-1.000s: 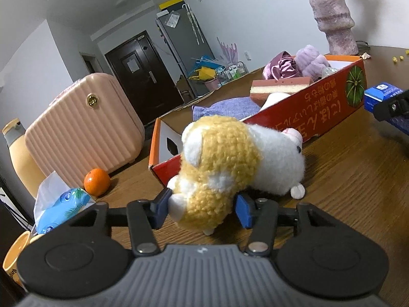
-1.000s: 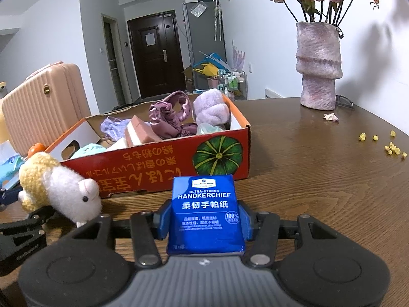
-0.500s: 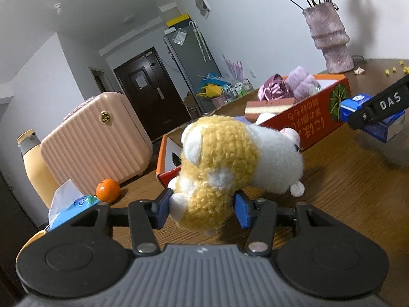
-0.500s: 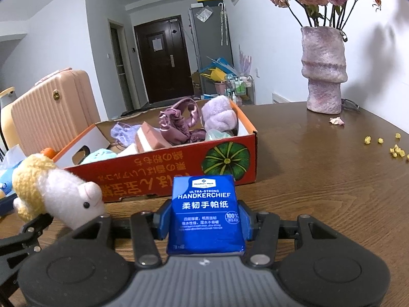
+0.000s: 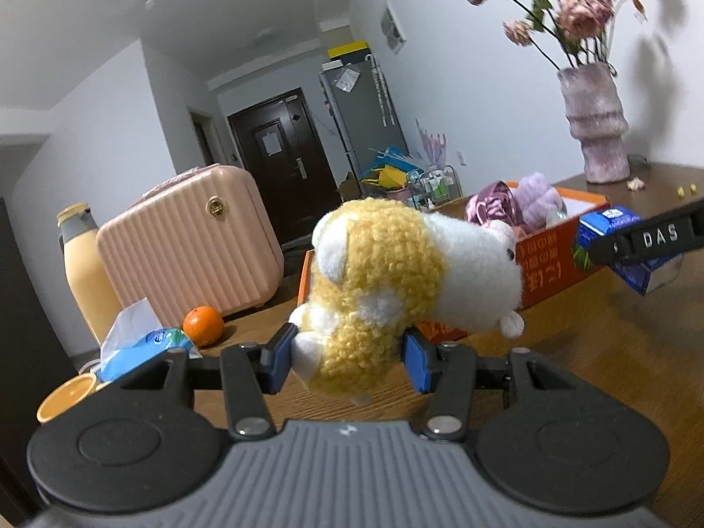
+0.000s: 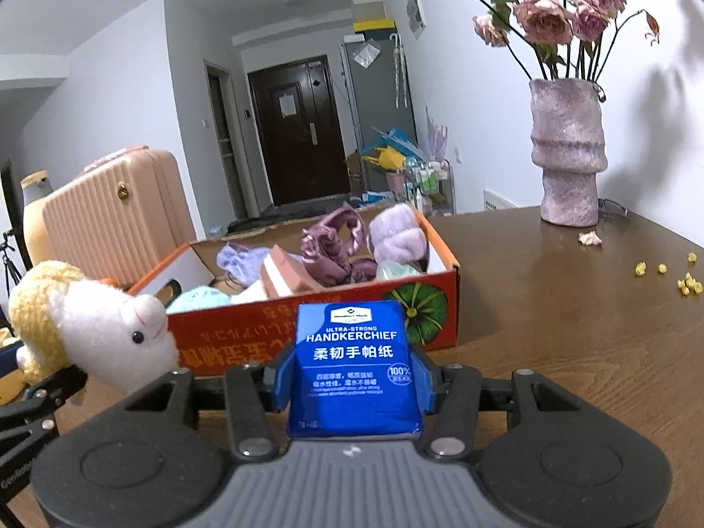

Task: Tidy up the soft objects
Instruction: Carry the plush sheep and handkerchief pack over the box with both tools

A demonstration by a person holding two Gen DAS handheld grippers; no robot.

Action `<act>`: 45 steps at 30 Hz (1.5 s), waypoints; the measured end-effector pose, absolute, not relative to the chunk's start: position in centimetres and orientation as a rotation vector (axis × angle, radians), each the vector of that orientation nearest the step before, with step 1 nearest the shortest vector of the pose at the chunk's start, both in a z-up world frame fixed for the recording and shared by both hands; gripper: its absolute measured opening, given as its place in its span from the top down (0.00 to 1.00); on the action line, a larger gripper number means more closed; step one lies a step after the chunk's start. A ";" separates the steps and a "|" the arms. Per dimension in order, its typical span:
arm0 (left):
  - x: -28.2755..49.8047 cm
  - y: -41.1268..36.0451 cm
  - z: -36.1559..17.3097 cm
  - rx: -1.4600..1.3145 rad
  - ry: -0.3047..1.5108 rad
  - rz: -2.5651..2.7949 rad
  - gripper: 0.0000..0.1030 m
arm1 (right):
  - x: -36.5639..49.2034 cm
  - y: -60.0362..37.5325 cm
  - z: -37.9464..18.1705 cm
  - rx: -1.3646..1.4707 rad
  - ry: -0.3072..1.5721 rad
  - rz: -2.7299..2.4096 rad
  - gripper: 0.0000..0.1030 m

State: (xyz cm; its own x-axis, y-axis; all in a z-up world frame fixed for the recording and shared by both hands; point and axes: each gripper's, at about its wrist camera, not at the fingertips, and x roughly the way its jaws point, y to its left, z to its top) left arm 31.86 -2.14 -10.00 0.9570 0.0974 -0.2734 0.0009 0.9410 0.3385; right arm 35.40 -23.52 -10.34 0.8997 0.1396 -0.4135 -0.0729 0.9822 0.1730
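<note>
My left gripper (image 5: pixel 347 361) is shut on a yellow and white plush toy (image 5: pixel 396 281), lifted above the wooden table; the same plush toy (image 6: pixel 88 317) shows at the left of the right wrist view. My right gripper (image 6: pixel 354 378) is shut on a blue handkerchief tissue pack (image 6: pixel 354 365), just in front of the red cardboard box (image 6: pixel 317 325). The tissue pack (image 5: pixel 625 237) and a finger of the right gripper also show at the right of the left wrist view. The box holds purple cloths, a pink sponge and a teal soft item.
A pink suitcase (image 5: pixel 189 242), a yellow bottle (image 5: pixel 86 273), an orange (image 5: pixel 203 324) and a tissue packet (image 5: pixel 136 343) stand left of the box (image 5: pixel 554 259). A purple vase (image 6: pixel 567 158) with dried roses is at the back right, with yellow crumbs (image 6: pixel 682 277) nearby.
My left gripper has risen and tilted up with the plush toy, so the box now sits lower and farther right in its view. The right gripper has barely moved.
</note>
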 end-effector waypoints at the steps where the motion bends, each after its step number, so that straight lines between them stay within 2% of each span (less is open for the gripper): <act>1: 31.9 -2.0 -9.8 0.328 0.294 0.052 0.50 | 35.3 -23.5 -10.2 0.156 0.429 0.114 0.51; 26: 34.3 -1.8 -5.9 0.100 0.308 0.067 0.50 | 37.2 -21.8 -7.9 0.091 0.245 0.158 0.51; 45: 39.6 -1.7 -4.9 0.024 0.329 0.098 0.50 | 40.8 -21.2 -7.5 0.054 0.182 0.172 0.51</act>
